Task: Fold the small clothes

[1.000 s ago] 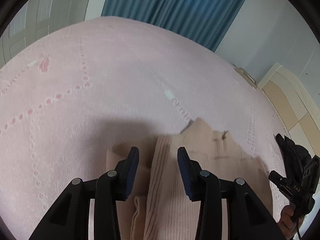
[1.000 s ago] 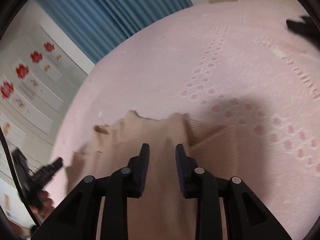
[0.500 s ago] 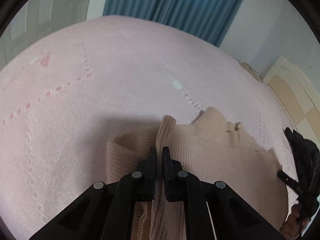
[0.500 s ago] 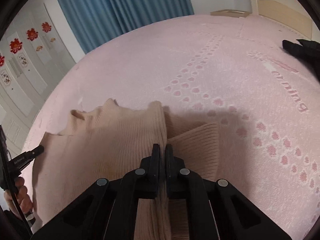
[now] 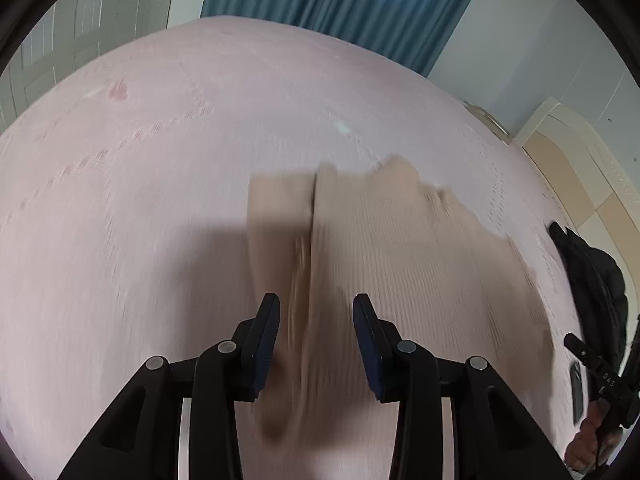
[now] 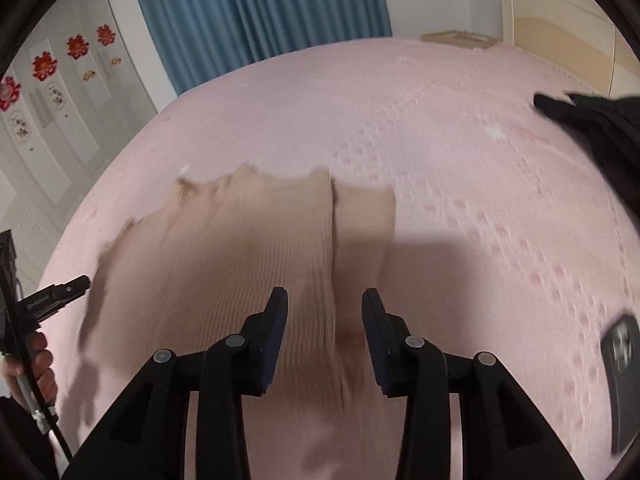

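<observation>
A beige ribbed knit top (image 5: pixel 384 248) lies on the pink bedspread (image 5: pixel 160 160), with its side panels folded over the body. It also shows in the right wrist view (image 6: pixel 248 248). My left gripper (image 5: pixel 316 320) is open and empty above the fold on the left side. My right gripper (image 6: pixel 325 316) is open and empty above the fold on the right side. Both views are motion-blurred.
A black garment (image 6: pixel 600 136) lies at the right of the bed, also in the left wrist view (image 5: pixel 592 280). A dark phone (image 6: pixel 622 368) lies near the right edge. Blue curtains (image 5: pixel 340 8) hang behind the bed.
Both grippers were shut on the garment's folded edges half a second ago; both have opened, let go and pulled back. The folded sides now lie flat.
</observation>
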